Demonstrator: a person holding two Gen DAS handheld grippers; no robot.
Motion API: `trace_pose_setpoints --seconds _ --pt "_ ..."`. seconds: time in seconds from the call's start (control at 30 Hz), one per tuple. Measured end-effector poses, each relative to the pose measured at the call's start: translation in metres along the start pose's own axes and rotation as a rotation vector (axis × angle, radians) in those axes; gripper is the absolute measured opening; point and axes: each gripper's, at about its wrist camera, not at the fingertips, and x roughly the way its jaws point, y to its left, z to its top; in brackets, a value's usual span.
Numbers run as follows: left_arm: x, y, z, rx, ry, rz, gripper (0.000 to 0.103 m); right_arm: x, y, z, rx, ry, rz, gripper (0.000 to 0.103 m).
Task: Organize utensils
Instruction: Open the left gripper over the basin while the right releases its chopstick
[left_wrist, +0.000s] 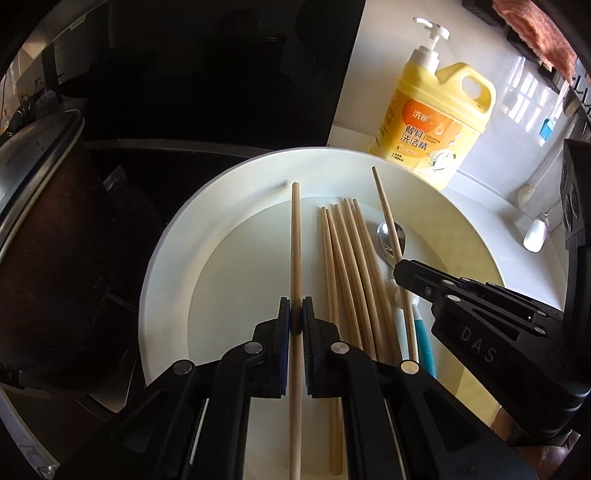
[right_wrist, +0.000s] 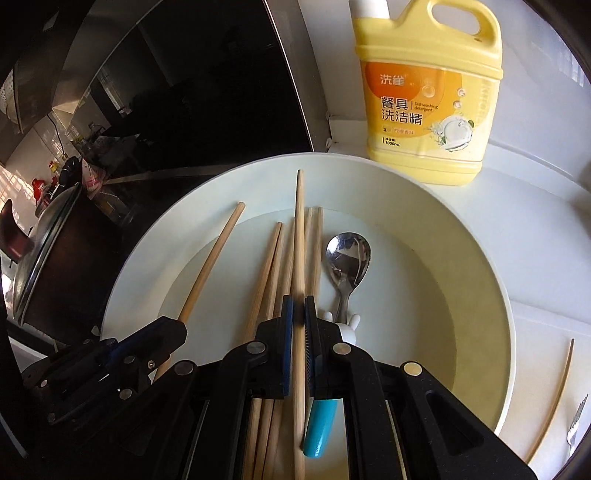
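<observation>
- Your left tool is clamped tight on one wooden chopstick, which runs straight out over the white plate.
- Your right tool is likewise pinched shut on a second chopstick, above the loose chopsticks lying in the plate.
- Just right of that bundle lies a metal spoon with a teal handle, also in the plate.
- Beyond the plate, the yellow detergent bottle stands on the white table.
- Only your left view shows two white spoons on the table and a pink cloth.
- Only your right view shows a thin stick and a fork right of the plate.
</observation>
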Motion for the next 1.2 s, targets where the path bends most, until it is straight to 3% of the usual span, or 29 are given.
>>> trace_pose_setpoints --seconds 0.57,0.6,0.8,1.2 --pt "0.018 0.002 0.004 -0.013 0.073 0.032 0.008 0.011 0.000 0.004 -0.008 0.067 -0.016 0.007" --pt "0.017 0.003 0.004 -0.016 0.071 0.035 0.011 0.011 -0.001 0.005 -0.009 0.066 -0.018 0.008" --pt "0.007 0.004 0.001 -0.018 0.027 0.063 0.065 0.001 -0.007 0.004 -0.008 0.048 -0.033 0.017" --pt "-0.001 0.008 0.001 -0.018 0.034 0.080 0.070 -0.024 -0.017 -0.003 0.009 -0.003 -0.031 0.025"
